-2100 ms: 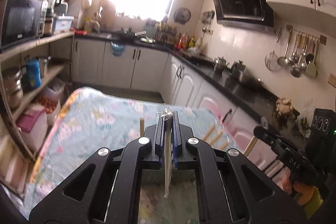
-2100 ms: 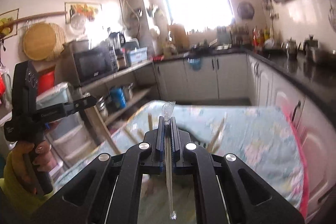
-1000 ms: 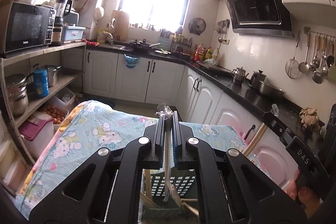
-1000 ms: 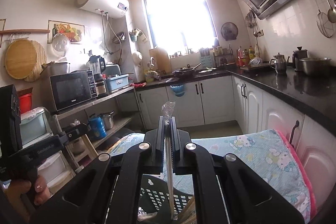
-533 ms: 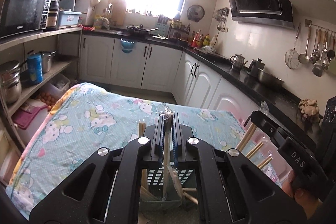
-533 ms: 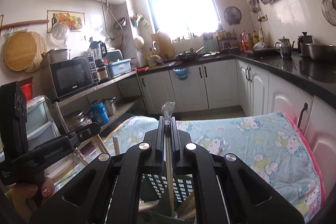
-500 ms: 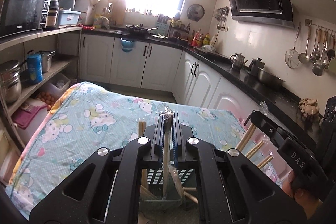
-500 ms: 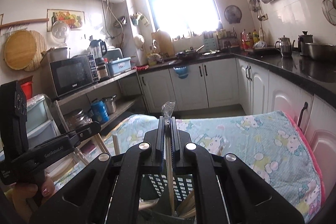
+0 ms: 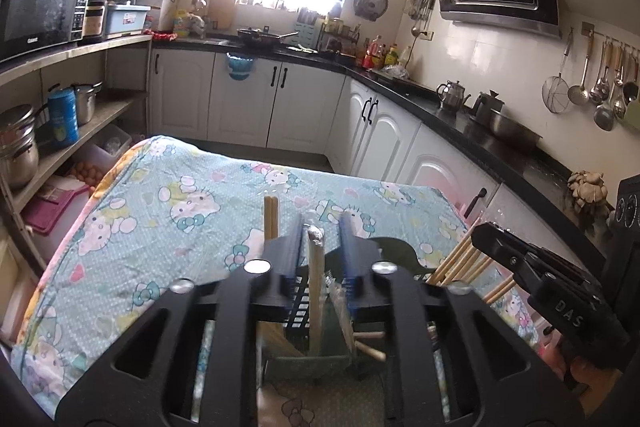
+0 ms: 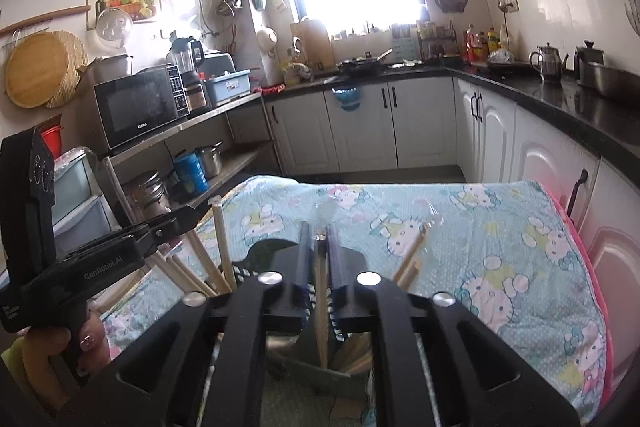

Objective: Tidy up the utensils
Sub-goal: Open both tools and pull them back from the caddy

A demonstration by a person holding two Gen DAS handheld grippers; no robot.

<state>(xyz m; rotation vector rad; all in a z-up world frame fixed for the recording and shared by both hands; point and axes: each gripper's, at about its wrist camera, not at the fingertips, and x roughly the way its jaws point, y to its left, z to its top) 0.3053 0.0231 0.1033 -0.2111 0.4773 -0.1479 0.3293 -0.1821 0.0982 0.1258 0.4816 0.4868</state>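
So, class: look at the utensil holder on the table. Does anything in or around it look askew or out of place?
Yes. In the dark holder, several chopsticks splay outward at steep angles instead of standing upright, and one short stick juts sideways low down. The wrapped chopstick between the left gripper's opening jaws stands nearly straight.

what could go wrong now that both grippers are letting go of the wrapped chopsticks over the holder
1. The left gripper is opening with its wrapped chopstick between the jaws; the stick might lean and catch on a pad instead of dropping cleanly.
2. The dark holder already bristles with splayed chopsticks, so the right gripper's stick may jam against them.
3. The two grippers sit close together and could knock the holder over on the soft cloth.
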